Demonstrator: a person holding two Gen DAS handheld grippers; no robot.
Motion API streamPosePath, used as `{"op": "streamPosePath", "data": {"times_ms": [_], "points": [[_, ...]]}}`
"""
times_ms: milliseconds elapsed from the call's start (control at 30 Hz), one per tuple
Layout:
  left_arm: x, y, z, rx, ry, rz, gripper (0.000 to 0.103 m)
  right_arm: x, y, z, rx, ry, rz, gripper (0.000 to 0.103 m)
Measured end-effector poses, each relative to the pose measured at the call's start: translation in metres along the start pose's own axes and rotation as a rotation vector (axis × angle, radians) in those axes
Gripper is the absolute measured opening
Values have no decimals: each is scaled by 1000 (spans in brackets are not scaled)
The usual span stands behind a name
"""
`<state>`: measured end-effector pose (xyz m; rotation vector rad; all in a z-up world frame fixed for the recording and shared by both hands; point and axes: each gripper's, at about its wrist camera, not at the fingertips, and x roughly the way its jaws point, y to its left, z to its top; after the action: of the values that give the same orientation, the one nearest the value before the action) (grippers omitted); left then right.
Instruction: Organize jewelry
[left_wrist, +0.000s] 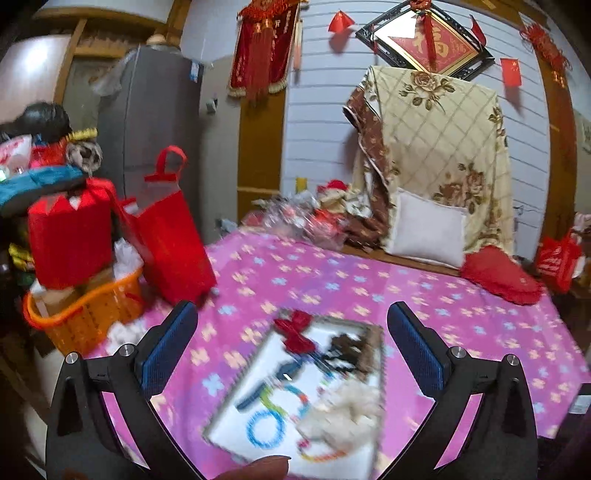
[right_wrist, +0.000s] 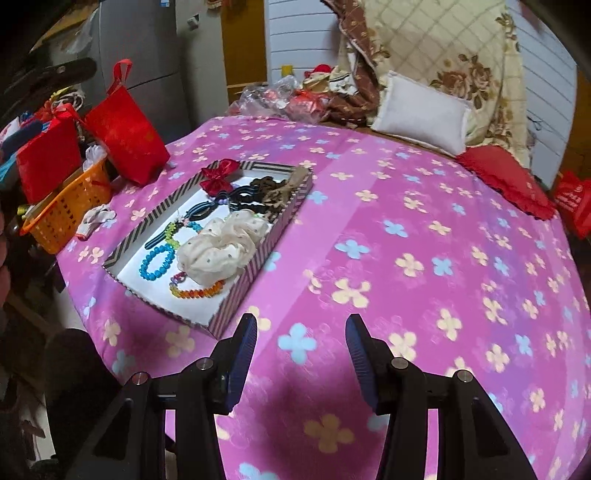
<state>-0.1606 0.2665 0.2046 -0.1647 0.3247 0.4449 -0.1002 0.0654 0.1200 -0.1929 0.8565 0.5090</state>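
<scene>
Jewelry lies gathered in a shallow rectangular cardboard tray with striped walls (right_wrist: 255, 258), which sits on the pink flower-printed cloth covering the worktop (right_wrist: 424, 258), toward its left side in the right wrist view. Inside the tray are a red ribbon bow (right_wrist: 218, 176) at the far end, black hair clips (right_wrist: 236, 197) and brown hair ties (right_wrist: 280, 192) behind a cream dotted fabric scrunchie (right_wrist: 221, 247), a blue bead bracelet (right_wrist: 157, 264) beside it, and a rainbow bead bracelet (right_wrist: 197, 290) nearest the camera.

The left tool (left_wrist: 291, 350) hovers above the tray with its blue-padded jaws spread wide and nothing between them; that view is blurred. The right tool (right_wrist: 301, 354) hangs over bare cloth just beside the tray's near corner, jaws partly apart and holding nothing.

An orange plastic basket (right_wrist: 62, 214) and red gift bags (right_wrist: 125, 136) stand at the worktop's left edge.
</scene>
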Motion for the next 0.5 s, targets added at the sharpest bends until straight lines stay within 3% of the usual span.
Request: {"op": "streamPosePath", "data": {"times_ms": [133,367,500], "points": [[-14,-9,-9,-12,100,-78,103,-12,-12,-9,40,1,-22,48],[-42,-31,-41,58,179,-26,103,-31,-28,-24,109,-12,-57,49],[-44,-38,-59,98,240,-45,103,-36,-30,-30,123,-19,-84,57]]}}
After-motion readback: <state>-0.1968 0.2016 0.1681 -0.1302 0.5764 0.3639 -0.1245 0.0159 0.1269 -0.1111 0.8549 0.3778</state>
